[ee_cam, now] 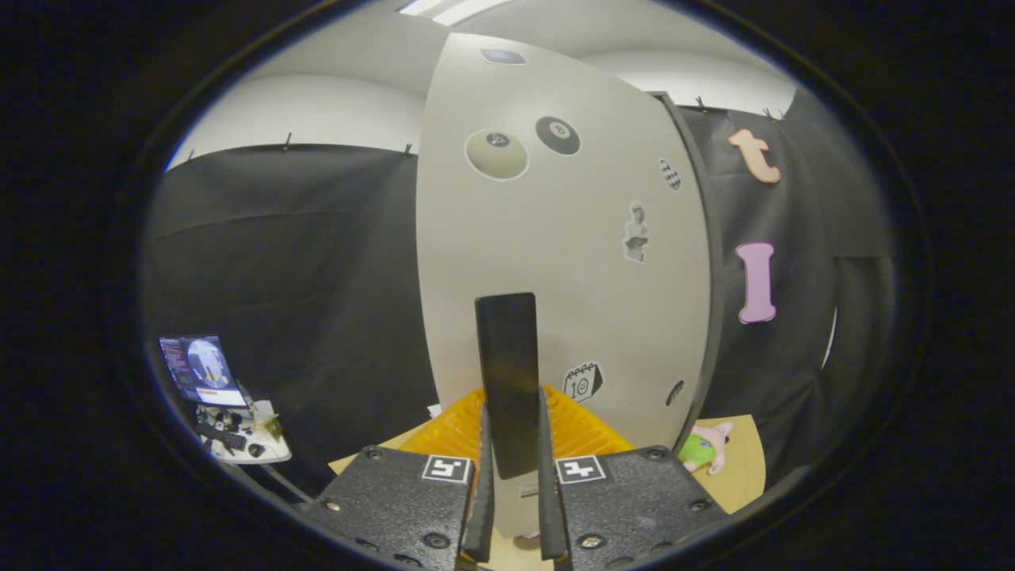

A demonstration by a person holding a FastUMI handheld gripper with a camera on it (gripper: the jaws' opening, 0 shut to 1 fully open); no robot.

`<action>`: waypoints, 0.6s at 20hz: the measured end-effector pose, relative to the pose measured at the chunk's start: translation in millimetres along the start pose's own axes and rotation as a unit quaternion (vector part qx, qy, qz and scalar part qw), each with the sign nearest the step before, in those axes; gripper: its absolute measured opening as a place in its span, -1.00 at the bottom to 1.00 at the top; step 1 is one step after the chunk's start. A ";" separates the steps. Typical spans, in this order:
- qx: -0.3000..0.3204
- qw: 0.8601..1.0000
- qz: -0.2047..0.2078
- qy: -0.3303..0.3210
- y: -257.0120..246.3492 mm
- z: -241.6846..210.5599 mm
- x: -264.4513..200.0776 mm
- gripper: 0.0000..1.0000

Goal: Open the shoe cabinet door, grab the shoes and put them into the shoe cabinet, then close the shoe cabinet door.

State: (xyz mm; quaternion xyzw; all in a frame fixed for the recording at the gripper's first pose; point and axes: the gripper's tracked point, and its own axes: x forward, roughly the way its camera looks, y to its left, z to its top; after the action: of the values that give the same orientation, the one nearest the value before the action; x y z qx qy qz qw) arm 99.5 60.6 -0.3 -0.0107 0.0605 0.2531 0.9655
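The shoe cabinet's pale door (555, 262), dotted with small stickers, stands tall straight ahead of me. A flat black handle (507, 357) runs upright down its lower middle. My gripper (513, 420) is shut on the lower end of this handle, one finger (480, 484) pressing on its left side and the other on its right. The dark edge of the cabinet (710, 262) shows along the door's right side.
An orange ribbed object (591, 432) lies low behind the handle, on a light wooden table (741, 468). A pink and green plush toy (704, 448) rests to the right of the door's foot. A small stand with a screen (202, 371) is off to the left.
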 end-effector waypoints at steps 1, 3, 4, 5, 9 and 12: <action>-0.003 1.000 -0.008 -0.001 -6.1 -0.4 -9.0 -0.48; -0.004 1.000 -0.025 -0.001 -23.6 0.3 -26.9 -0.50; -0.006 0.999 -0.037 0.001 -33.4 -0.7 -34.5 -0.52; -0.010 0.999 -0.049 0.001 -43.6 -0.6 -42.3 -0.56; -0.029 0.994 -0.109 0.000 -84.1 -1.9 -68.0 -0.66; -0.042 0.987 -0.153 0.005 -113.5 -3.0 -81.3 -0.77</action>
State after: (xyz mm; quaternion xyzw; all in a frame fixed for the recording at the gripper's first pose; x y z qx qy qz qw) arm 84.5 -78.2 5.5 -0.0617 0.0521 0.1051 0.9912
